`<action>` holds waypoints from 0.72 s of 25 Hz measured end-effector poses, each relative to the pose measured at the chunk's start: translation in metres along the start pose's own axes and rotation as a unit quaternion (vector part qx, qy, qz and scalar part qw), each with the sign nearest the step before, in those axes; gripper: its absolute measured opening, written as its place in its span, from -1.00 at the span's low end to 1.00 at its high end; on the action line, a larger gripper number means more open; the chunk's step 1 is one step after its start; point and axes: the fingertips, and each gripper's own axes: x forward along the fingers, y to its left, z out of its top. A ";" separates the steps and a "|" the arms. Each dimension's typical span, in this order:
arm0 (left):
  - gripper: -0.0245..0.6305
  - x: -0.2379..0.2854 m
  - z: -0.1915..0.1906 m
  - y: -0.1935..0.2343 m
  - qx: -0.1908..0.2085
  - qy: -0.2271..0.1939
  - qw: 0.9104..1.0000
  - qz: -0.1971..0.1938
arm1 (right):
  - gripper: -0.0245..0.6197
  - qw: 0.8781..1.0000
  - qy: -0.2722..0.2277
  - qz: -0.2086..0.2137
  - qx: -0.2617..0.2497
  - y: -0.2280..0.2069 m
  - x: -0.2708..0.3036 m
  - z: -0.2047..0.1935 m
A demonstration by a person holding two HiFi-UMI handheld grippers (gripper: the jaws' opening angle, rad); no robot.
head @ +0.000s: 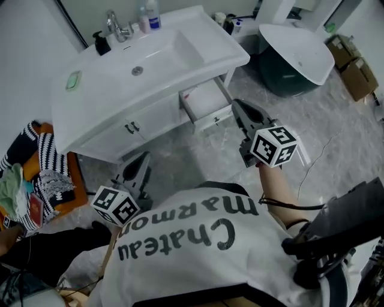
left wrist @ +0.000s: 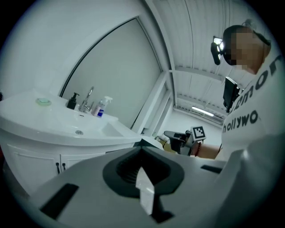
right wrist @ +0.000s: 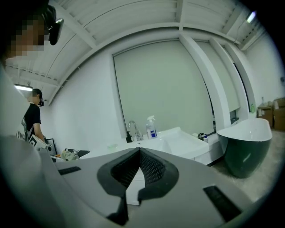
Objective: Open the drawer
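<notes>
A white vanity point(head: 120, 84) with a basin stands ahead of me. Its right-hand drawer point(head: 207, 99) is pulled out, showing a white inside. My right gripper point(head: 236, 106) hovers just right of the drawer's front, raised above the floor, shut with nothing between its jaws. In the right gripper view the right gripper point(right wrist: 139, 150) points level towards the vanity point(right wrist: 173, 142). My left gripper point(head: 143, 159) is low in front of the cabinet doors point(head: 132, 127). The left gripper point(left wrist: 141, 148) has its tips together and holds nothing. The right gripper point(left wrist: 176, 136) also shows in the left gripper view.
A faucet point(head: 114, 24), a dark soap dispenser point(head: 102, 43) and a spray bottle point(head: 152, 15) stand on the vanity's back edge. A dark bathtub point(head: 297, 51) and cardboard boxes point(head: 354, 66) are at the right. Clothes point(head: 42, 174) are piled at the left. A person point(right wrist: 32, 116) stands far off.
</notes>
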 end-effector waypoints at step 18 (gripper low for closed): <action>-0.90 0.058 -0.019 -0.053 -0.039 -0.041 0.997 0.057 | -0.89 0.996 0.074 0.037 -0.034 -0.052 -0.051 -0.027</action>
